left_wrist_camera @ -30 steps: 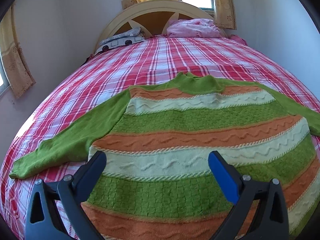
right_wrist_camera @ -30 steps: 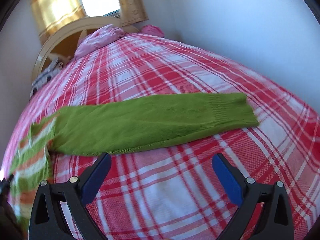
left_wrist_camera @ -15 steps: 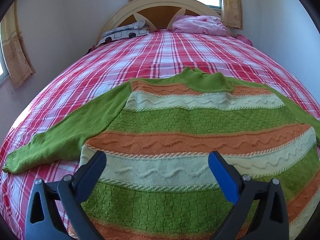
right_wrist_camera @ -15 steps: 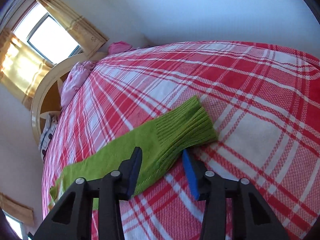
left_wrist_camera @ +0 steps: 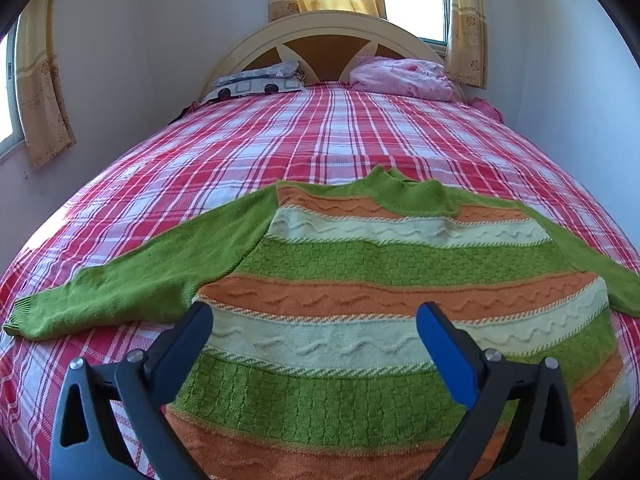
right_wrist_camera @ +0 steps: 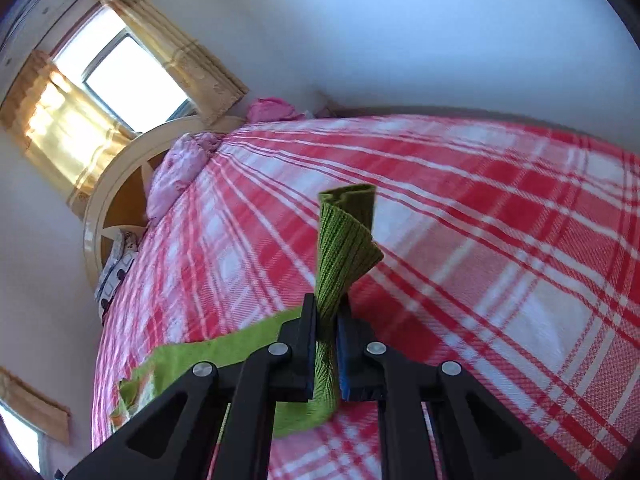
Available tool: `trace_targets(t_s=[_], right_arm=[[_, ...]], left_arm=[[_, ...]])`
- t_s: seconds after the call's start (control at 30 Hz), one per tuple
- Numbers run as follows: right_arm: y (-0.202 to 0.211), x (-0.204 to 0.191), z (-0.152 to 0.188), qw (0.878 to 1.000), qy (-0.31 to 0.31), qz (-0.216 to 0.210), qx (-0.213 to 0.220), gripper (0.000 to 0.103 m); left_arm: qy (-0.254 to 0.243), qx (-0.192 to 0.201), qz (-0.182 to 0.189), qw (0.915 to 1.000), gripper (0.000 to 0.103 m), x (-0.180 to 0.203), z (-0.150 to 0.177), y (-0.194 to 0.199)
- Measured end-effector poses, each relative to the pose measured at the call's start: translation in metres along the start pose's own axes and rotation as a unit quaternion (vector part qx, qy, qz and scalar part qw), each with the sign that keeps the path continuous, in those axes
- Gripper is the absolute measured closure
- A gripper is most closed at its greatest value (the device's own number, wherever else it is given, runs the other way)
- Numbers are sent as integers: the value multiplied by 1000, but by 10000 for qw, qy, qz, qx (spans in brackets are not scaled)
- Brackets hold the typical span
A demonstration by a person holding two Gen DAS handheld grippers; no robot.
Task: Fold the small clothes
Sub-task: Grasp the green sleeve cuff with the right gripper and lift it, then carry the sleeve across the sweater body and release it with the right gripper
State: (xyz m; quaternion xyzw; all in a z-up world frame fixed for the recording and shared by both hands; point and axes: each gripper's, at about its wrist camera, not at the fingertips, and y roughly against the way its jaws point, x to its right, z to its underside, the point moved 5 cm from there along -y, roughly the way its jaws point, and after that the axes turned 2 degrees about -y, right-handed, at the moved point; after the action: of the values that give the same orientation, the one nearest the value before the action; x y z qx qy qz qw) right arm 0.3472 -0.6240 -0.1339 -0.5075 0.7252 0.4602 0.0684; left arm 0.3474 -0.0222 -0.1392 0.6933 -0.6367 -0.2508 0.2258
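My left gripper (left_wrist_camera: 312, 332) hovers with its jaws spread wide and holding nothing, above the green, orange and cream striped knitted sweater (left_wrist_camera: 400, 280), which lies flat on the bed with the red and white checked cover (left_wrist_camera: 320, 136). Only this view shows the whole body of the sweater, its collar toward the cream arched headboard (left_wrist_camera: 328, 32), one green sleeve stretched out to the left, the grey patterned pillow (left_wrist_camera: 256, 82) and the pink bundled cloth (left_wrist_camera: 404, 78).

My right gripper (right_wrist_camera: 328, 320) has its jaws pinched close on the ribbed green sleeve cuff (right_wrist_camera: 344, 240), which stands up curled above them, lifted off the cover; that grip is out of the left view, where the right sleeve runs off the frame edge. From the right wrist the sweater's body is only a small green and orange scrap at the lower left, partly behind my own frame, and the bedcover is blurred
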Motion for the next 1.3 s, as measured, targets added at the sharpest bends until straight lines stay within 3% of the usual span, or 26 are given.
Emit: trace_targets(t_s=[0.3,0.47,0.77,1.07,1.3], right_arm=[[11,-95,-15,9966,586,-568,83,95],[23,-169,-5,9876,1249,-940,119,95],[49,-292,34,9612,2242,-1608,69,95],[52,-382,79,9329,2949,-2066,-26,95],[40,-444,144,9049,3472,-2440,-328,95]], left_arm=[[55,181,113,9998,0,-9,-2,19],[106,240,97,9996,0,-17,-3,24],[273,277,163,9991,0,-33,5,31],[416,393,174,9982,0,-50,5,39],[488,404,103,9979,0,-66,9,42]])
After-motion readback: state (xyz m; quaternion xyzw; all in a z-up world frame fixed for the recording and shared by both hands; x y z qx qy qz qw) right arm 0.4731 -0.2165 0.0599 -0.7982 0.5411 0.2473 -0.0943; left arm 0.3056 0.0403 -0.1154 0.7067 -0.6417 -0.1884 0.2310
